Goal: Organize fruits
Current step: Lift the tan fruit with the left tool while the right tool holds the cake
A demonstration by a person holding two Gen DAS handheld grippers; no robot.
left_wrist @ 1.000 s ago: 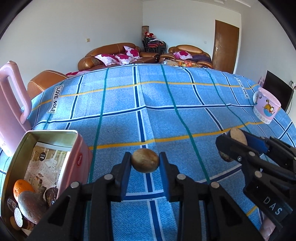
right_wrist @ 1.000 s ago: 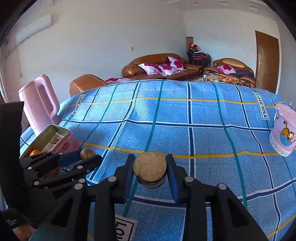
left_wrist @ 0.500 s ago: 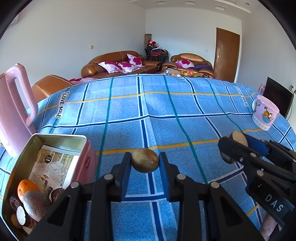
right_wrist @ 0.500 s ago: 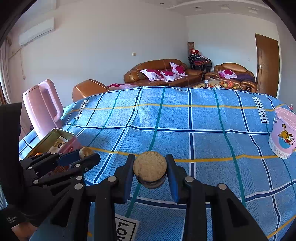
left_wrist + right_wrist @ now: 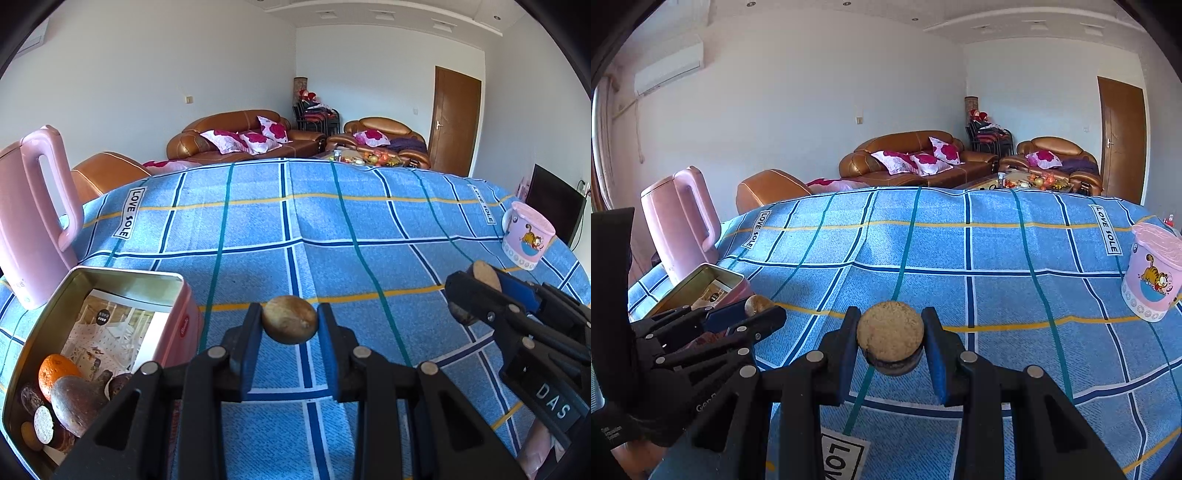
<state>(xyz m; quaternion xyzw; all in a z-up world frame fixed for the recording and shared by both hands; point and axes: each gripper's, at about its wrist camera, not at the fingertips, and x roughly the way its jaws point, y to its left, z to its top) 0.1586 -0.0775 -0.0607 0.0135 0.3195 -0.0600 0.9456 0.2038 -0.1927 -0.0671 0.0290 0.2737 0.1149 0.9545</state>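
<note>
In the left wrist view my left gripper (image 5: 290,318) is shut on a small brown oval fruit (image 5: 290,325), held above the blue checked tablecloth (image 5: 332,229). An open pink tin (image 5: 127,275) sits just to its left, with an orange (image 5: 55,371), a large brown fruit (image 5: 75,400) and other dark pieces inside. In the right wrist view my right gripper (image 5: 890,334) is shut on a halved dark-skinned fruit (image 5: 890,332), its tan cut face towards the camera. Each gripper shows in the other's view, the right gripper (image 5: 476,291) at the right and the left gripper (image 5: 759,308) beside the tin (image 5: 701,280).
A tall pink kettle (image 5: 35,221) stands behind the tin at the table's left edge. A pink cartoon mug (image 5: 528,236) stands at the far right, also the mug (image 5: 1152,273) in the right wrist view. Brown sofas (image 5: 236,138) lie beyond the table.
Both grippers have tilted upward a little, so the table sits lower in both views. Each keeps its fruit, and nothing on the table has moved.
</note>
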